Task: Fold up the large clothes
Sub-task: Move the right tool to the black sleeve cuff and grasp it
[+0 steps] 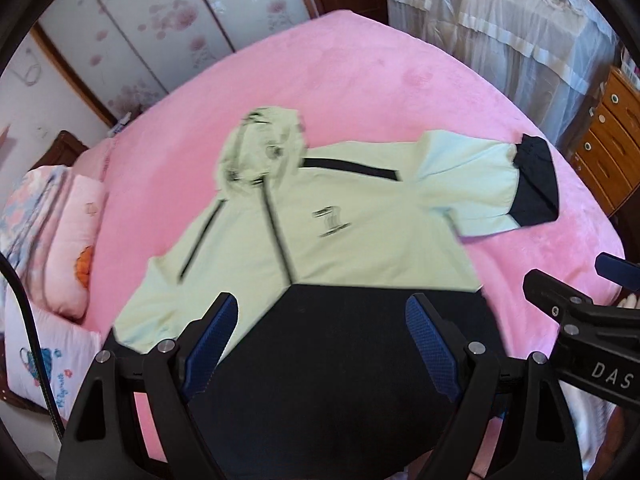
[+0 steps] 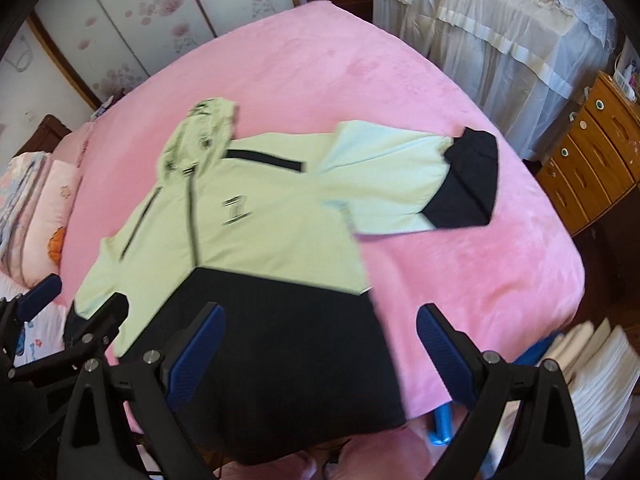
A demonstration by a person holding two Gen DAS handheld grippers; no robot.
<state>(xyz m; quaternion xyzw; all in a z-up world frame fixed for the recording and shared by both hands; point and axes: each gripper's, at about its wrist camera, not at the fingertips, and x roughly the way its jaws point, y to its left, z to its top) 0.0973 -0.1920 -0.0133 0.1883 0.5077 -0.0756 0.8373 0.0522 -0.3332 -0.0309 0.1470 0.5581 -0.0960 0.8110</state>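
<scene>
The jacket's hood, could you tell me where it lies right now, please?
In both views the hood lies flat on the pink bed, at the jacket's far end, left of centre, towards the pillows.

the jacket (image 1: 360, 236) looks like smooth matt cloth, pale green with black panels. the bedspread (image 1: 360, 80) is soft, fuzzy pink plush. gripper pads (image 1: 432, 344) are blue, rough-dotted, on matt black plastic arms with shiny metal pins. the drawers (image 2: 592, 160) are glossy wood.

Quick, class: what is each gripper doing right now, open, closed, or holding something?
Left gripper: open, holding nothing, above the jacket.
Right gripper: open, holding nothing, above the jacket's black hem.
</scene>
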